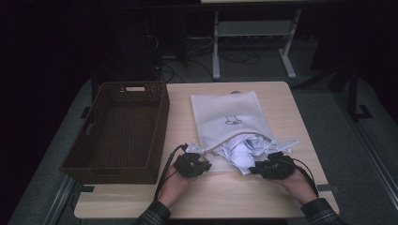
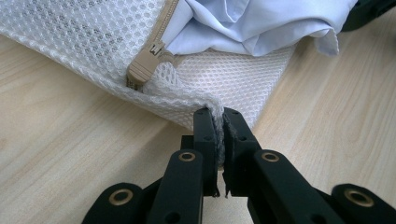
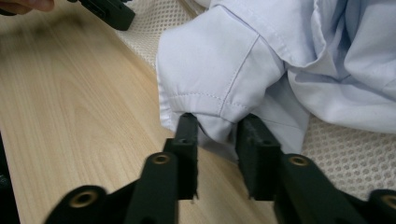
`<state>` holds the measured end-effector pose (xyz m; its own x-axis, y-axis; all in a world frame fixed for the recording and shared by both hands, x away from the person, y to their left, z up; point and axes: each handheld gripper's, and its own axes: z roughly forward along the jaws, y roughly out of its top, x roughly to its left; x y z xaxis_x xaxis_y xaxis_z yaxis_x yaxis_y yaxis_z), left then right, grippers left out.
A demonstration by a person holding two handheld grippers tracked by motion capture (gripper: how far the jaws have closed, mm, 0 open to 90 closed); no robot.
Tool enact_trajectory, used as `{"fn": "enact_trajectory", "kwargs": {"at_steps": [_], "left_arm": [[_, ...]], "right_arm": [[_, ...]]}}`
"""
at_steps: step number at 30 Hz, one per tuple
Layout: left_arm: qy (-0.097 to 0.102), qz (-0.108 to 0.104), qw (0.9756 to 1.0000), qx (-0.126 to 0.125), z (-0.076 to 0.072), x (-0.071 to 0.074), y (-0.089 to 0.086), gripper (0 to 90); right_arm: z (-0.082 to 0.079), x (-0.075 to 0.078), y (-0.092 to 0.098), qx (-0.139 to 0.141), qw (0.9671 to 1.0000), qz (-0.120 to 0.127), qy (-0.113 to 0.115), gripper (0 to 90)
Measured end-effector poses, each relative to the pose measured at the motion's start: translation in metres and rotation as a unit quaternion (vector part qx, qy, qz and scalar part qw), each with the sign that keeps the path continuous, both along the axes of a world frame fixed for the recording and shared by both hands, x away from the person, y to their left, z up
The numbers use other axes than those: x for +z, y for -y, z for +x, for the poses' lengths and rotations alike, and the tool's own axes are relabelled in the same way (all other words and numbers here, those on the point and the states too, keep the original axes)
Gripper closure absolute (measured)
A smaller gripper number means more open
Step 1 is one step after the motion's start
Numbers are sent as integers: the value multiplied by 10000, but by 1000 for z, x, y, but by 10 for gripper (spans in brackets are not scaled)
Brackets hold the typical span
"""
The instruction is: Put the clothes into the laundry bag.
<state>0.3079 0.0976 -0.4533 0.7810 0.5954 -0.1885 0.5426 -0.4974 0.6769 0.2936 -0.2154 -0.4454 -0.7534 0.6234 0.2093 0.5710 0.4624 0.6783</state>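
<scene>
Dim room, pale wooden table (image 1: 220, 192): a shirt sits halfway at the mouth of a mesh laundry bag.

From the left, a dark woven basket (image 1: 117, 129) stands with nothing visible inside, just beside the white mesh bag (image 1: 225, 117), which lies flat with its zipper (image 2: 145, 64) undone. The left gripper (image 1: 193, 164) has its jaws pressed together on the bag's near corner hem, pinning it. The light blue shirt (image 3: 261, 51) bulges out of the open mouth, partly inside and partly on the table. The right gripper (image 1: 263, 168) has its jaws closed in around a fold of shirt hem, seemingly pinching it. Judging by this, the bag is opened and held; moving the shirt fully through the mouth is left.
</scene>
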Motion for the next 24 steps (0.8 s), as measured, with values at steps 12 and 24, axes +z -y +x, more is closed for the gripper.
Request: {"fn": "enact_trajectory", "kwargs": {"at_steps": [12, 24], "left_arm": [[10, 24, 10000, -57, -1, 1, 2, 853], [-19, -6, 9999, -158, -3, 1, 6, 855]], "right_arm": [[5, 19, 5, -114, 9988, 287, 392, 860], [34, 36, -4, -339, 9966, 304, 680, 863]]}}
